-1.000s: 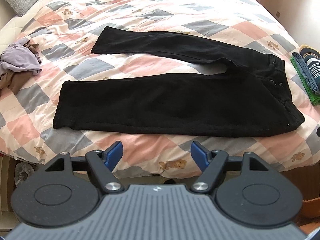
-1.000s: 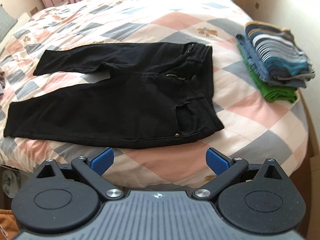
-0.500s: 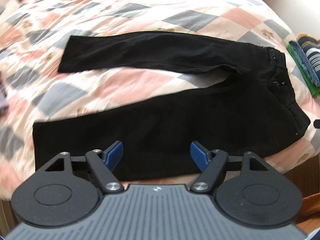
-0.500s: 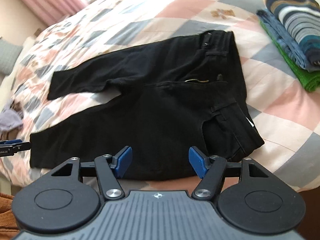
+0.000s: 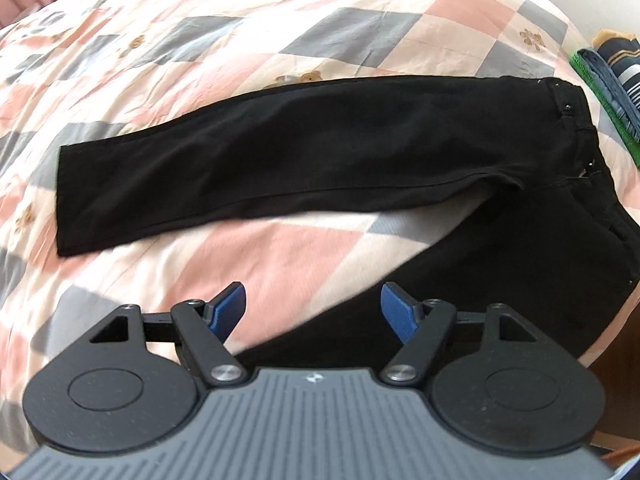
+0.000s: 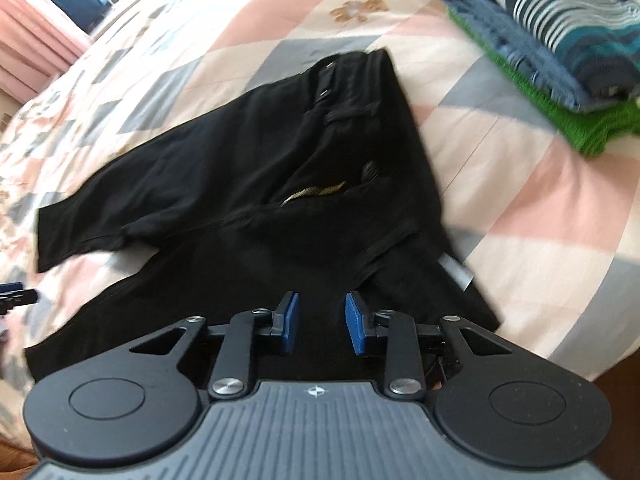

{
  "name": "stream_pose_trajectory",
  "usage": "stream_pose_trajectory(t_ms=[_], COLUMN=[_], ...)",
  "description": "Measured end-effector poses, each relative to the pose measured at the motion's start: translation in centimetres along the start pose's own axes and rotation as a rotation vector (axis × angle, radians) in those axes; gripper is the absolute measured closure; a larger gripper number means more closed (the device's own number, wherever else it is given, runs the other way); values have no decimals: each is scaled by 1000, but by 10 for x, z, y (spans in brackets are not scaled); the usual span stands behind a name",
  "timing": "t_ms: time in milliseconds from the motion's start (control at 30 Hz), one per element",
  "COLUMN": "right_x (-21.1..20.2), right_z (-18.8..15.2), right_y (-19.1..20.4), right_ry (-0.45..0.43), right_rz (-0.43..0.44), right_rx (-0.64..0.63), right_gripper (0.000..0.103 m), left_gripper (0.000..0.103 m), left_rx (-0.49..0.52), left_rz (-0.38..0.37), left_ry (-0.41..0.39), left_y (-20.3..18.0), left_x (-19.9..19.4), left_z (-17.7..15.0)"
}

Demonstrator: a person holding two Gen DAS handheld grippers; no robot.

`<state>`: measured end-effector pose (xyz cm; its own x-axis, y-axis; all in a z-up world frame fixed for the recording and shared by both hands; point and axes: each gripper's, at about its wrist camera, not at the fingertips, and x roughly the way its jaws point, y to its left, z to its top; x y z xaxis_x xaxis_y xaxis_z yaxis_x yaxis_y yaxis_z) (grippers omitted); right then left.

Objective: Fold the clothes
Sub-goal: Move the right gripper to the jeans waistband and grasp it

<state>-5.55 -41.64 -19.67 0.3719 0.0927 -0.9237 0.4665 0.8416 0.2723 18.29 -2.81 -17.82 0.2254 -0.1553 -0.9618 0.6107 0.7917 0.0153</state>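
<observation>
Black trousers lie flat on the patchwork quilt, legs to the left, waistband to the right. My left gripper is open over the gap between the two legs, at the near leg's upper edge. In the right wrist view the trousers fill the middle, with the zip showing. My right gripper hovers low over the near hip, its blue pads drawn close with a small gap and nothing clearly pinched. The left gripper's tip shows at the left edge.
A stack of folded clothes, striped on top and green beneath, sits on the bed right of the waistband; its edge shows in the left wrist view. Pink curtains hang beyond the bed. The bed's edge drops off at lower right.
Both grippers have moved forward and down over the trousers. The right gripper's fingers have narrowed from wide open to a small gap. The left gripper stays wide open.
</observation>
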Motion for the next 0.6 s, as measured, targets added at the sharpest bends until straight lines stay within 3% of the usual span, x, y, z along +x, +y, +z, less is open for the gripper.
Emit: stream_pose_trajectory(t_ms=[233,400,500,600], right_x=[50,84,98,99], right_z=[44,65,71,75], right_y=[-30,-53,-68,-84], right_ry=[-56,-116,-162,-162], right_rz=[-34,25,148,305], right_rx=[-104,-136,-114,-83], right_gripper=[68,66,51,55], left_gripper=[32,32,32,32], left_rx=[81,87,65,22], left_rz=[-45,-61,-50,-53], left_ry=[11,-8,-10,0], left_y=[-15,-33,-44,-54], left_x=[37,54,62,66], left_z=[17,20,18,15])
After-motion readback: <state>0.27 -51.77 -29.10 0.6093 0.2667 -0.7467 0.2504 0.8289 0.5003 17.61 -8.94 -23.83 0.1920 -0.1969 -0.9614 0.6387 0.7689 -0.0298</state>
